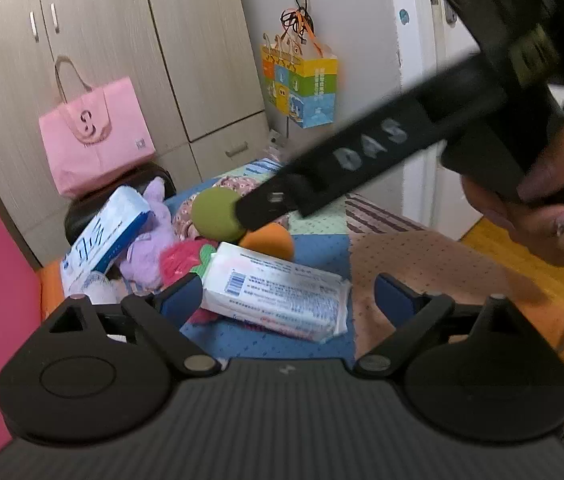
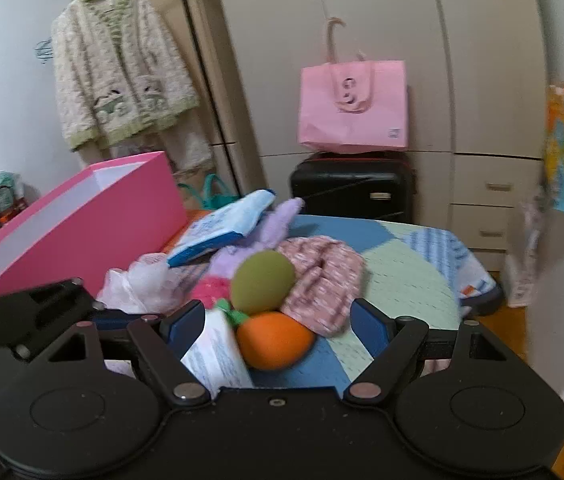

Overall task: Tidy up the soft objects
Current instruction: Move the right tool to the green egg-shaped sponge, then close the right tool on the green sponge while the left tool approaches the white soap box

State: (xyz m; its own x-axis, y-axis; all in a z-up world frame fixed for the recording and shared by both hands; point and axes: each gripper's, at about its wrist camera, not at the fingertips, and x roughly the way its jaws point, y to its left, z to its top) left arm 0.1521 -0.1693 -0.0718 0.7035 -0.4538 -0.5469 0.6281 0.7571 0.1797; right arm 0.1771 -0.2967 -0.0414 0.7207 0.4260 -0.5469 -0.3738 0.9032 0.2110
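A heap of soft things lies on a patchwork-covered table [image 2: 409,280]. It holds a green ball [image 2: 262,280], an orange ball [image 2: 274,340], a purple plush [image 2: 270,228], a pink patterned cloth [image 2: 321,276], a red strawberry plush [image 1: 180,260] and two tissue packs [image 1: 278,292] [image 2: 222,228]. My left gripper [image 1: 287,300] is open above the near tissue pack. My right gripper [image 2: 278,320] is open, with the orange ball between its fingers. In the left wrist view the right gripper [image 1: 266,204] reaches over the green ball [image 1: 214,212].
An open pink box [image 2: 78,220] stands at the table's left. A black suitcase [image 2: 353,188] with a pink bag [image 2: 353,104] on it stands behind the table, before the wardrobe. A colourful paper bag [image 1: 301,80] hangs on the wall. A wooden floor [image 1: 541,264] lies to the right.
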